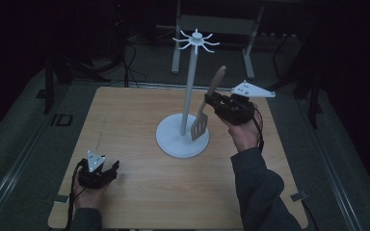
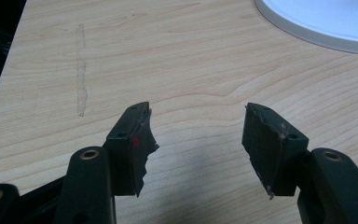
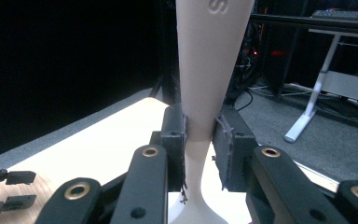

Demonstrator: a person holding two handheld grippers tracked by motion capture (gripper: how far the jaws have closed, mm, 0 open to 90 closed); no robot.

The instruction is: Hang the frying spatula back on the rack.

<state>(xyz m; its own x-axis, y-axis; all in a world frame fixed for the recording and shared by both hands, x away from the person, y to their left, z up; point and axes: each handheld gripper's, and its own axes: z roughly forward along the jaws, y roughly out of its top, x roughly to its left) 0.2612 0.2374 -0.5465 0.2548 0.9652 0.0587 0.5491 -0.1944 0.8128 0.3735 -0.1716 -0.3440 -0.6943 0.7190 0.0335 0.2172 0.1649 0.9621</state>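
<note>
Beige slotted spatula [image 1: 207, 108]: clamped at its handle in your right gripper [image 1: 220, 102], held upright just right of the white hook stand's [image 1: 188, 103] pole, blade above the round base. Left gripper [image 1: 107, 169] rests near-left on the wooden table [image 1: 125, 125], jaws wide, empty. Step in hand: hanging. Next: raise the handle tip to a hook.

The left gripper [image 1: 107, 169] rests low at the near left, jaws apart. The right gripper [image 1: 211, 100] is raised at the right, jaws clamped.
</note>
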